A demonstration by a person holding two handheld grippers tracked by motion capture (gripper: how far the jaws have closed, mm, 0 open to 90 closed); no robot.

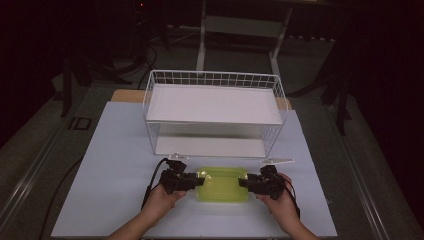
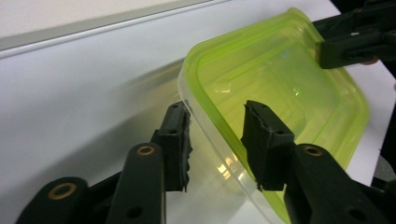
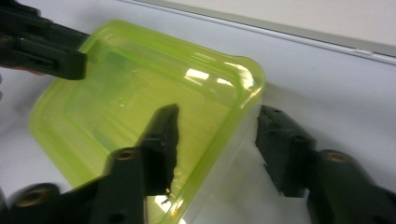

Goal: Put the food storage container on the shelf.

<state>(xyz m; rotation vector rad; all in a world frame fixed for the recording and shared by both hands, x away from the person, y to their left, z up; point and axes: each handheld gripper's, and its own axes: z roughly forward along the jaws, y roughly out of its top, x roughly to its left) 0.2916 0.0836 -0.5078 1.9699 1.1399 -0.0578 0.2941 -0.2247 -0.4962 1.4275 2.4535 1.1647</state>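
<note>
A translucent yellow-green plastic container [image 1: 222, 184] lies open side up on the white table, near the front edge. My left gripper [image 1: 192, 181] is at its left end and my right gripper [image 1: 248, 182] at its right end. In the left gripper view the container [image 2: 280, 84] has its wall running between the jaws of the left gripper [image 2: 217, 140], one jaw inside and one outside, with gaps on both sides. The right gripper [image 3: 219, 144] straddles the opposite wall of the container [image 3: 130, 93] the same way. Both grippers are open.
A white wire basket rack [image 1: 212, 102] with a white upper shelf and a lower shelf stands just behind the container. The white tabletop [image 1: 115, 165] stretches to both sides. Dark floor and stands surround the table.
</note>
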